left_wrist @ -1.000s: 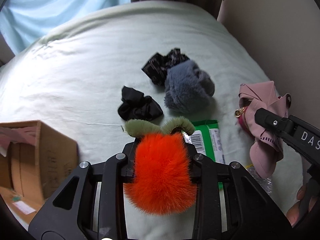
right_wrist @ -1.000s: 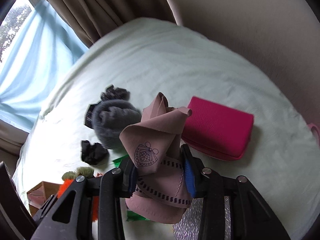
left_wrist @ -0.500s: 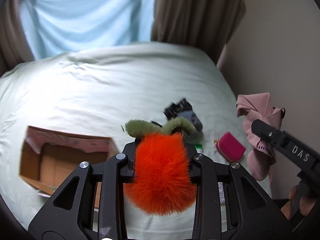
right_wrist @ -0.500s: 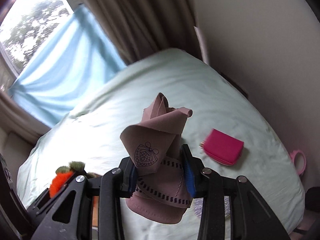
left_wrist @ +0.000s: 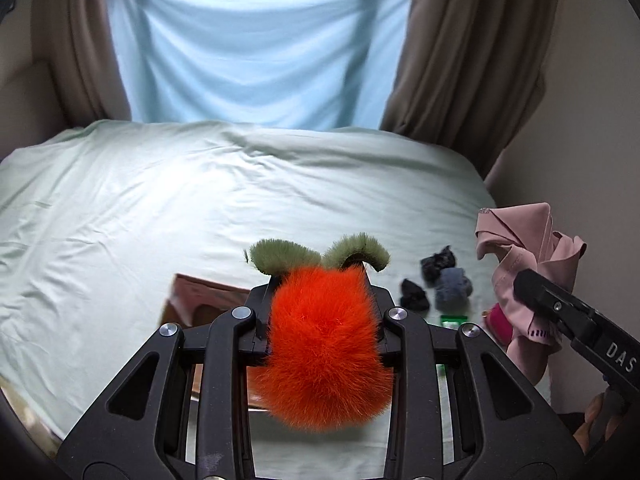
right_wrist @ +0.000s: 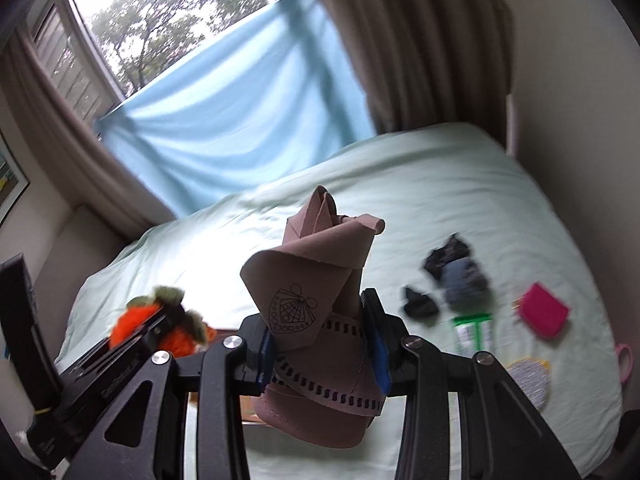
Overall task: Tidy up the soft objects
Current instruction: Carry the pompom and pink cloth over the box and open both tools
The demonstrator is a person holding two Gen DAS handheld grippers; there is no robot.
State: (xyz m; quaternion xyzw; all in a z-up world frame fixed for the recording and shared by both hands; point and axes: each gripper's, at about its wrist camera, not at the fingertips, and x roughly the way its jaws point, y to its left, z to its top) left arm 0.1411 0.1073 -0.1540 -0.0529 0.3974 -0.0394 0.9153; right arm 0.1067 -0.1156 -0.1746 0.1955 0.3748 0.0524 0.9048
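left wrist view, from left: pale green bed (left_wrist: 140, 216) filling the frame, brown cardboard box (left_wrist: 200, 300) half hidden behind the left tool (left_wrist: 322, 300), clenched on the orange fluffy toy (left_wrist: 324, 344) with its two green tufts sticking up past the fingertips. further right, small on the sheet: black scrunchie (left_wrist: 415, 300), grey fluffy scrunchie (left_wrist: 454, 290) and a dark patterned one touching it behind. at the right edge, the right tool (left_wrist: 532, 280) gripping the pink cloth (left_wrist: 524, 248).

right wrist view, from left: orange toy again in the left tool, then the right tool clamped shut on the pink cloth, folds standing up above the pads, printed band hanging below. right of it: black scrunchie, grey fluffy scrunchie, green packet (right_wrist: 474, 332), magenta pouch (right_wrist: 544, 314), silver glitter disc (right_wrist: 528, 380).

changed over the last second: both tools up and back from the bed, each with its catch; leftover things now much smaller and farther off, window and blue curtain (left_wrist: 256, 48) now in view, box no longer off at the left edge but directly under the left tool's fingers. grips unchanged.

probably means: two soft things picked, carry stage under way, drop into the box likely next. scrunchies on the bed yet to be gathered, so task roughly mid-way.
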